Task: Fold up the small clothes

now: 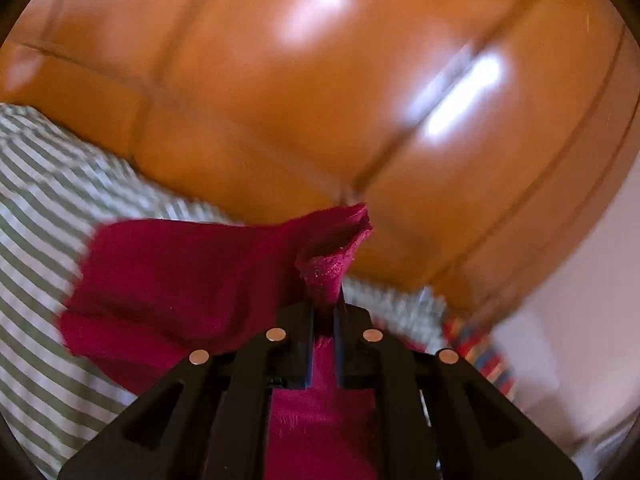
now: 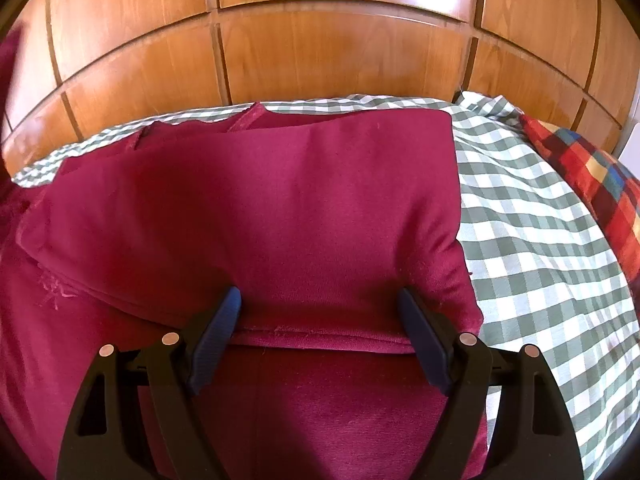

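Note:
A dark red garment (image 2: pixel 280 208) lies partly folded on a green-and-white checked bedsheet (image 2: pixel 532 232). In the right wrist view my right gripper (image 2: pixel 320 300) is open, its blue-padded fingers (image 2: pixel 224 320) spread wide just above the garment's folded edge, holding nothing. In the left wrist view my left gripper (image 1: pixel 325 304) is shut on a bunched edge of the red garment (image 1: pixel 180 280), lifting it off the sheet (image 1: pixel 48 200). That view is motion-blurred.
A glossy wooden panelled headboard or wardrobe (image 2: pixel 320 48) stands behind the bed and fills the top of the left wrist view (image 1: pixel 320 80). A red, blue and yellow plaid cloth (image 2: pixel 592 184) lies at the far right of the bed.

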`<state>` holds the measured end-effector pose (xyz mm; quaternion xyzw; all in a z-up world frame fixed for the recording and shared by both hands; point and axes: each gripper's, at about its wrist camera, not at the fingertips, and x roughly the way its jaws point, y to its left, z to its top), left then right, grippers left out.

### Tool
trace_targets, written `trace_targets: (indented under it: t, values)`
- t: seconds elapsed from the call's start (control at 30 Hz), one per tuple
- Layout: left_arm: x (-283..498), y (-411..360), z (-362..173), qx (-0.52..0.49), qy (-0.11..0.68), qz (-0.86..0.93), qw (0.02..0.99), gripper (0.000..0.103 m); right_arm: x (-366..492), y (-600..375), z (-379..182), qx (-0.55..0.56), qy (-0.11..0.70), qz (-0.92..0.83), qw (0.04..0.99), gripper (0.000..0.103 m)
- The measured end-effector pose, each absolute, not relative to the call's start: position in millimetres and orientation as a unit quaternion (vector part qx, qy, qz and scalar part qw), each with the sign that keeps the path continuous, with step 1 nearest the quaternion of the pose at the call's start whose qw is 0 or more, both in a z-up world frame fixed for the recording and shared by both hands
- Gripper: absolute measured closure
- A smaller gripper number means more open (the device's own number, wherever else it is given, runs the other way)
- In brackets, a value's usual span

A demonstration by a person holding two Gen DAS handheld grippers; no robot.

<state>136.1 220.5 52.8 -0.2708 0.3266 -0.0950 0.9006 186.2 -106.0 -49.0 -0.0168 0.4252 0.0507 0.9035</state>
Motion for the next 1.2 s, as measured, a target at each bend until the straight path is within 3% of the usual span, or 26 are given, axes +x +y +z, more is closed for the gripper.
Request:
trace_targets:
  t: [0.13,0.2,0.3,0.37,0.53,0.7,0.77,0.9,1.1,1.2]
  values:
    - [160.0,155.2,-10.6,-0.204,0.416,-0.111,0.879,0.093,186.4,-107.7,-48.6,-0.007,0.428,0.057,0.902,0.024]
    - [160.7,140.5,-37.3,-0.197,0.455,-0.110,0.861,0.085,186.4,-109.3,-47.3,-0.001,0.430,0.062,0.901,0.024]
    - [141.3,143.2,-47.9,-0.210,0.457,-0.110,0.858,0.074,188.5,-112.3,-41.2,0.010,0.444,0.074,0.893,0.024]
    - [129.1,157.7,-45.7,-0.232,0.445,-0.111,0.858,0.065,188.0,-112.5,-31.7,0.028,0.449,0.086,0.889,0.033]
    - [90.9,193.6,-50.0,-0.282,0.420,-0.091,0.858,0.064,188.0,-85.7,-2.2,0.131,0.450,0.202,0.860,0.041]
    - [75.4,211.0,-70.4,-0.273,0.430,-0.044,0.860,0.067,209.9,-24.6,-16.6,0.131,0.497,0.243,0.822,0.042]
    - [75.5,214.9,-74.4,-0.275,0.428,-0.037,0.860,0.068,221.4,0.3,-27.6,0.131,0.524,0.251,0.803,0.051]
    - [77.7,223.6,-75.6,-0.256,0.418,-0.004,0.872,0.068,220.5,30.7,-15.8,0.054,0.516,0.236,0.822,0.097]
    - [83.4,237.3,-93.3,-0.289,0.423,-0.002,0.859,0.072,210.0,-27.7,68.4,0.101,0.416,0.221,0.876,0.099]
    - [84.2,242.4,-95.1,-0.307,0.421,-0.001,0.853,0.073,213.6,-73.9,81.0,0.118,0.404,0.182,0.889,0.099]
